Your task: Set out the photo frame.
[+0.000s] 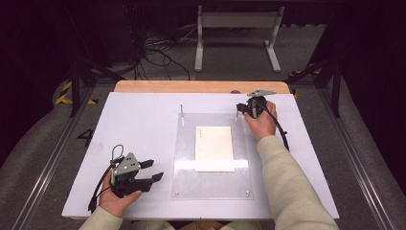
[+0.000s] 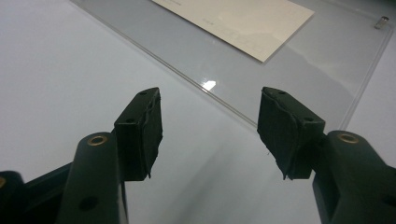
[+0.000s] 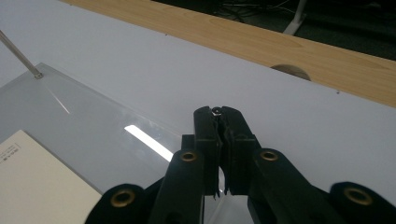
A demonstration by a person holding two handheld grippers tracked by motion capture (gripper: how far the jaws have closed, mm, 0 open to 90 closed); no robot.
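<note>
A clear acrylic plate (image 1: 210, 184) lies on the white board with a cream card (image 1: 214, 148) on its middle. Thin metal pins stand at its two far corners. My right gripper (image 1: 240, 110) is at the far right corner, shut on the right pin (image 3: 217, 111), whose tip shows between the pressed pads. The left pin (image 1: 182, 111) stands free, seen also as a slanted rod (image 3: 18, 53). My left gripper (image 1: 155, 170) rests at the front left of the board, open, with nothing between its pads (image 2: 144, 130), pointing toward the plate's edge (image 2: 303, 70) and the card (image 2: 243, 18).
The white board (image 1: 139, 124) sits on a wooden table whose strip (image 1: 201, 86) shows at the far edge, with a round hole (image 3: 289, 71) in it. A white stand (image 1: 237, 28) and cables lie on the floor beyond. A small metal standoff (image 2: 382, 22) marks a plate corner.
</note>
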